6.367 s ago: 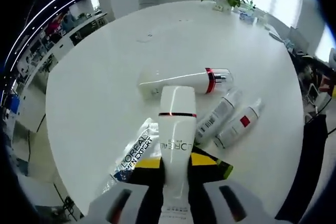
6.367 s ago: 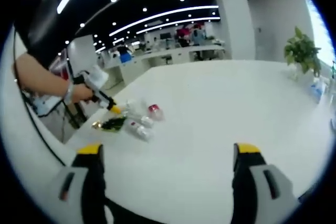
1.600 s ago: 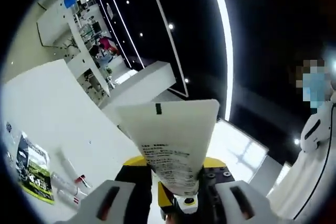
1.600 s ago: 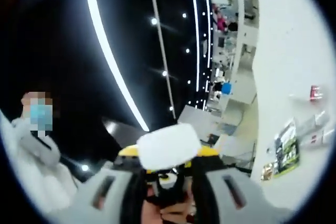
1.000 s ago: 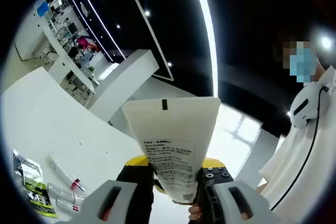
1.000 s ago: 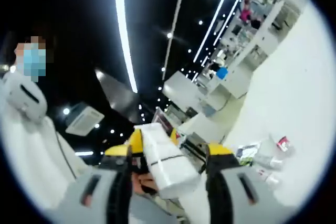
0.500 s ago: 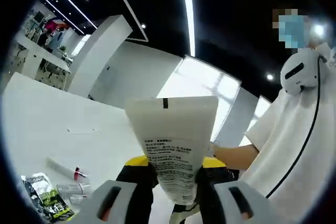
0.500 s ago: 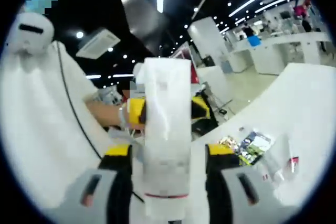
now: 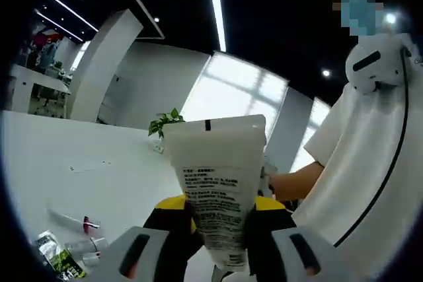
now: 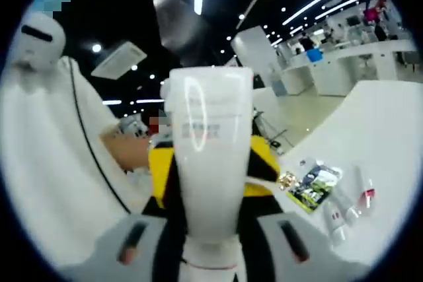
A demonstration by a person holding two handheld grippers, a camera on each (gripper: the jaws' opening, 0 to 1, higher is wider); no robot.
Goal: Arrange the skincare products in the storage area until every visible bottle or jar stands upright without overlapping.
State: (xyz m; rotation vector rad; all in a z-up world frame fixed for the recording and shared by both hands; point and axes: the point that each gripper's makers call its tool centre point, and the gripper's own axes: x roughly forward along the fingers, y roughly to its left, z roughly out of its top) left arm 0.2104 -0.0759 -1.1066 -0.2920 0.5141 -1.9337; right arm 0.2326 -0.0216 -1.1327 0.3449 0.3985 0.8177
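A white squeeze tube [image 9: 215,163] with small black print stands between the jaws of my left gripper [image 9: 220,206], crimped end up, and that gripper is shut on it. In the right gripper view the same white tube [image 10: 210,143] rises from its cap end, and my right gripper [image 10: 211,179] has its yellow-tipped jaws pressed against the tube's sides. Both grippers hold it in the air above the white table [image 9: 59,163]. Down on the table lie a red-banded bottle [image 9: 71,219], two small bottles [image 10: 344,208] and a green-black sachet [image 10: 314,185].
A person in a white shirt [image 9: 357,183] stands close behind the tube, a forearm [image 9: 291,189] reaching in. A potted plant [image 9: 165,123] sits at the table's far side. The open office with desks [image 10: 344,57] lies beyond the table.
Both views swung round with the hands. The right gripper's jaws have come in onto the tube, which now stands straight between them; the left gripper keeps its hold.
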